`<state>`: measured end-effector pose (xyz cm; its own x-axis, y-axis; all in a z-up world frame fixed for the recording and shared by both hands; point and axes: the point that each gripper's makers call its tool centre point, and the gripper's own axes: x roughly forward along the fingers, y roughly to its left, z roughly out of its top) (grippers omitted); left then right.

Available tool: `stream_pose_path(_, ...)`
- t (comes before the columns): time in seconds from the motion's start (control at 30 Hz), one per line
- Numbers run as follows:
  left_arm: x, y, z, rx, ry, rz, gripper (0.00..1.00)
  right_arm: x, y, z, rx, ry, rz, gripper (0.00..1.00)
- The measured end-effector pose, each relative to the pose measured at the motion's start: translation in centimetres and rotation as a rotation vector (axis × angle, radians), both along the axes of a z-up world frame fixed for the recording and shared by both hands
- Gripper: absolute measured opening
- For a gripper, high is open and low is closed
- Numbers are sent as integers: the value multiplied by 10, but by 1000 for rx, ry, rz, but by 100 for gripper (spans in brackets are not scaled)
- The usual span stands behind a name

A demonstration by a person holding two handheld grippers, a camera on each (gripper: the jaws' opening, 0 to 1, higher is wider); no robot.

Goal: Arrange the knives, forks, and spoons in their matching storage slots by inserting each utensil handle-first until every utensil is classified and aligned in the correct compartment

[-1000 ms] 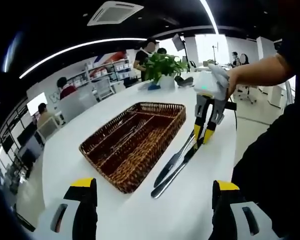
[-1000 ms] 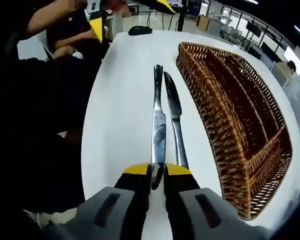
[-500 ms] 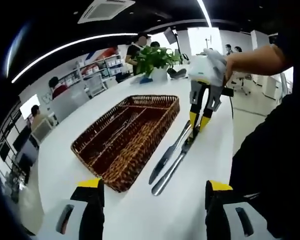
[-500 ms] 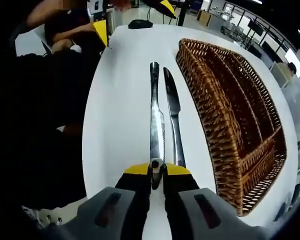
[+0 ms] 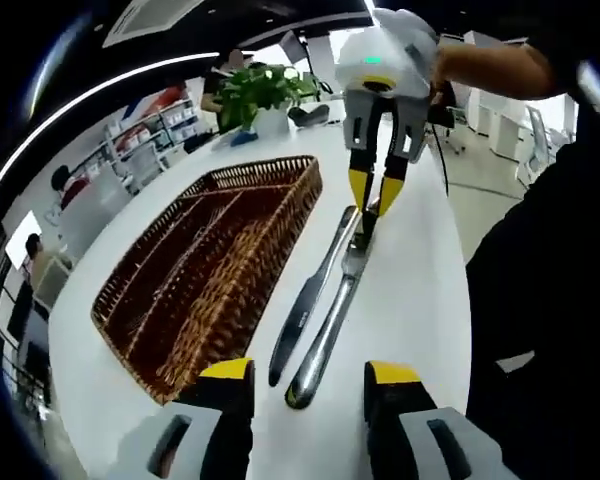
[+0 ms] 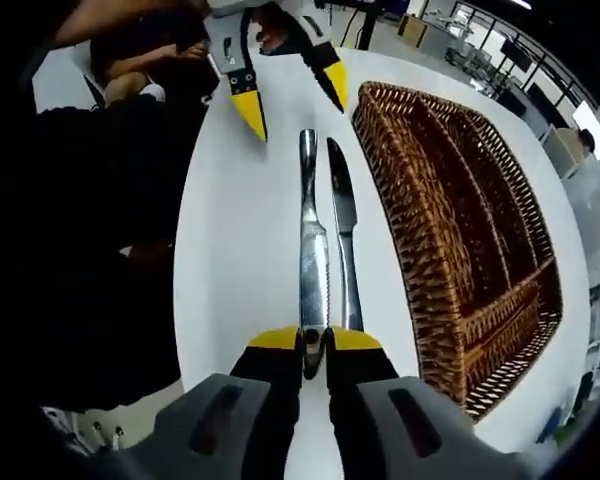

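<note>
While right tongs (image 6: 314,338) clamp one knife (image 6: 313,262), left tongs (image 5: 310,372) gape wide over its far end.

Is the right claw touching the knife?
Touching. In the right gripper view the right claw is pinched shut on the end of the knife.

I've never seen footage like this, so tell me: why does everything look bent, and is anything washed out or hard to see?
Left gripper view: the fisheye lens bows the white table; windows behind the right gripper are blown out, and ceiling strip lights curve. Right gripper view: the wicker basket rim curves, the gripped knife glints, and the person's dark clothing is almost black.
</note>
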<state>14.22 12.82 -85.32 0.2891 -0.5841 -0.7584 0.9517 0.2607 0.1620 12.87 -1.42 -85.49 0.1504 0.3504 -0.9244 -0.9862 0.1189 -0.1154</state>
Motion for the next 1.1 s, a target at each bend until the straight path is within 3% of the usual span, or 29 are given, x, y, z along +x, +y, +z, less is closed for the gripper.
stream_pose_path(0.27,2,-10,-20,45,30,-61,26,0,1,4,-17,-17,17,7)
stream_pose_path(0.53,1,-18,-17,33,25,-86,16,1,1,11,-29,-37,35,7)
stream_pose_path(1.1,-9,-24,-18,51,22,-148,9,2,3,15,-37,-55,53,7)
